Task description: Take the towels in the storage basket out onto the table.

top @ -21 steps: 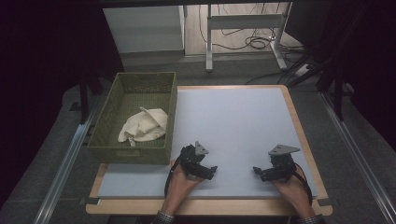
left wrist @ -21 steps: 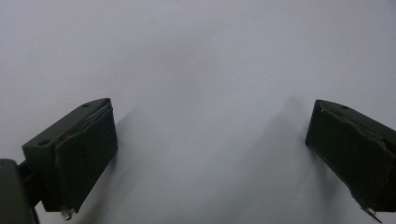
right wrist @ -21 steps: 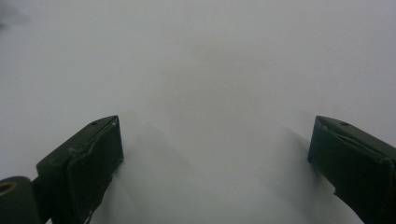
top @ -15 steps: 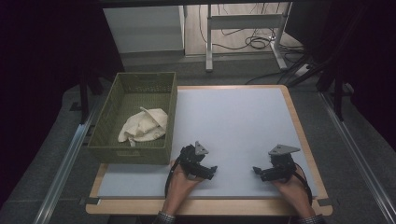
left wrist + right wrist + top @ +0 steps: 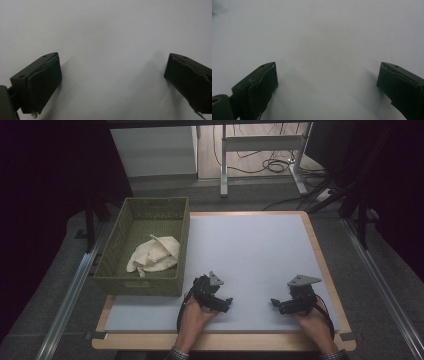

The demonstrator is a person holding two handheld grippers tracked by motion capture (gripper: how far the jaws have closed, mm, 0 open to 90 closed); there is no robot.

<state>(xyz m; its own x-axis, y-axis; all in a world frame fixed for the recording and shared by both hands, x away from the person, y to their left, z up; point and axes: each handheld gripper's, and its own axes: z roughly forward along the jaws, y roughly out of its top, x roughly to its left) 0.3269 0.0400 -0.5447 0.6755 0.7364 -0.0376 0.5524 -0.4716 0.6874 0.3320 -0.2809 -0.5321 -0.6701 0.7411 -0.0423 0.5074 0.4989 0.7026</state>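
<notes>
High view: left gripper (image 5: 226,303) and right gripper (image 5: 276,304) are rested on the mat (image 5: 250,250), jaws wide, nothing held. Cloth (image 5: 152,254) is lying in the basket (image 5: 182,240); a reach there is judged next.

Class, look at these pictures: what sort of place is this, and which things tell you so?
Probably a lab or workshop recording bench. A white-topped table with a wooden rim stands among dark curtains, loose cables lie on the floor behind, and a person holds the left gripper and the right gripper.
</notes>
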